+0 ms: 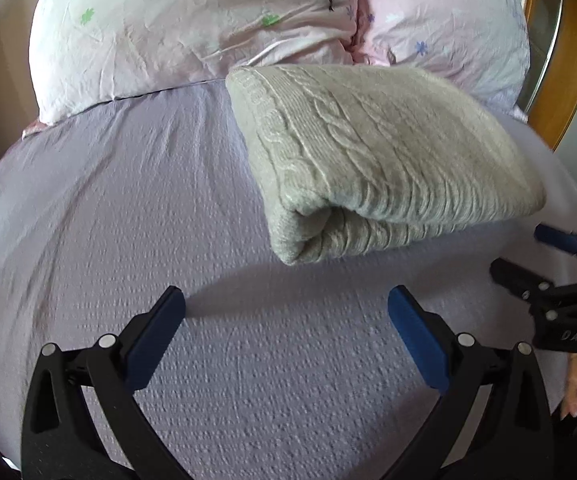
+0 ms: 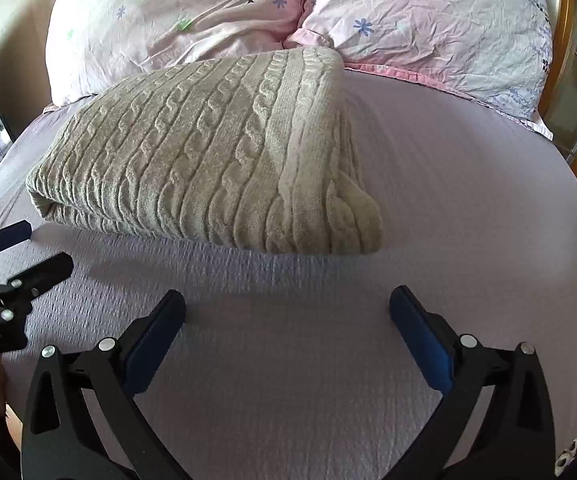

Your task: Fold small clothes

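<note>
A beige cable-knit sweater (image 1: 372, 160) lies folded into a thick rectangle on the lilac bed sheet (image 1: 136, 208); it also shows in the right wrist view (image 2: 208, 152). My left gripper (image 1: 286, 300) is open and empty, hovering over the sheet just short of the sweater's near fold. My right gripper (image 2: 287, 300) is open and empty, in front of the sweater's near edge. The right gripper also shows at the right edge of the left wrist view (image 1: 528, 254), open, and the left gripper at the left edge of the right wrist view (image 2: 44, 246), open.
Two pink floral pillows (image 1: 192, 28) (image 2: 428, 28) lie behind the sweater at the head of the bed. A wooden bed frame (image 1: 576, 76) runs along the right. The lilac sheet (image 2: 468, 208) stretches to the right of the sweater.
</note>
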`<state>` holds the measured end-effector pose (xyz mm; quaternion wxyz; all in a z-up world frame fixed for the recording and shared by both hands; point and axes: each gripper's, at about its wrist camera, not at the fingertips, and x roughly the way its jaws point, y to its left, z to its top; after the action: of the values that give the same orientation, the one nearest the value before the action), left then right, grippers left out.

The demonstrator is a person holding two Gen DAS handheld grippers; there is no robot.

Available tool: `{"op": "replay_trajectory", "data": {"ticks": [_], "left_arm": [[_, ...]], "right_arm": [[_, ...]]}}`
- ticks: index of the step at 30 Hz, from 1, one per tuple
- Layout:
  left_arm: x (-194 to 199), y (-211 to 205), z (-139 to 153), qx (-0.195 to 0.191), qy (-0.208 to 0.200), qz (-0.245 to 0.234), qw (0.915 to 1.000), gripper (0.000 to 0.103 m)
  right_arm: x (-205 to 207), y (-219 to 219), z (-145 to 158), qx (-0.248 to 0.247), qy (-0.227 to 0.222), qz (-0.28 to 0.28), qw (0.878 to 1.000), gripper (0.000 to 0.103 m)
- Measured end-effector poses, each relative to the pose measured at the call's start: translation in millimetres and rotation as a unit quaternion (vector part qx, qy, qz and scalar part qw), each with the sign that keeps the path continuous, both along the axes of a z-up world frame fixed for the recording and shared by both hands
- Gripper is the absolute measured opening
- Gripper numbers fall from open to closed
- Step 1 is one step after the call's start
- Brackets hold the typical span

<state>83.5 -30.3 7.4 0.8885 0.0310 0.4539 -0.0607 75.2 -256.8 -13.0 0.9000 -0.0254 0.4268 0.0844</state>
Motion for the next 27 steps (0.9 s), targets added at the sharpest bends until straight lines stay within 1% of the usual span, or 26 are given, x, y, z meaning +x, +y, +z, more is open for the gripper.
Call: {"op": "replay_trajectory", "data": {"ticks": [1,27], "left_arm": [[0.1,-2.6,-0.4,0.009,0.001,-0.001,1.0,0.101],[0.3,-1.7,-0.5,0.007,0.002,0.0,1.0,0.101]], "right_arm": [[0.0,0.0,0.0,-0.001,0.0,-0.001,1.0,0.102],[-0.5,-0.9,-0.3,0.0,-0.001,0.0,1.0,0.102]]}}
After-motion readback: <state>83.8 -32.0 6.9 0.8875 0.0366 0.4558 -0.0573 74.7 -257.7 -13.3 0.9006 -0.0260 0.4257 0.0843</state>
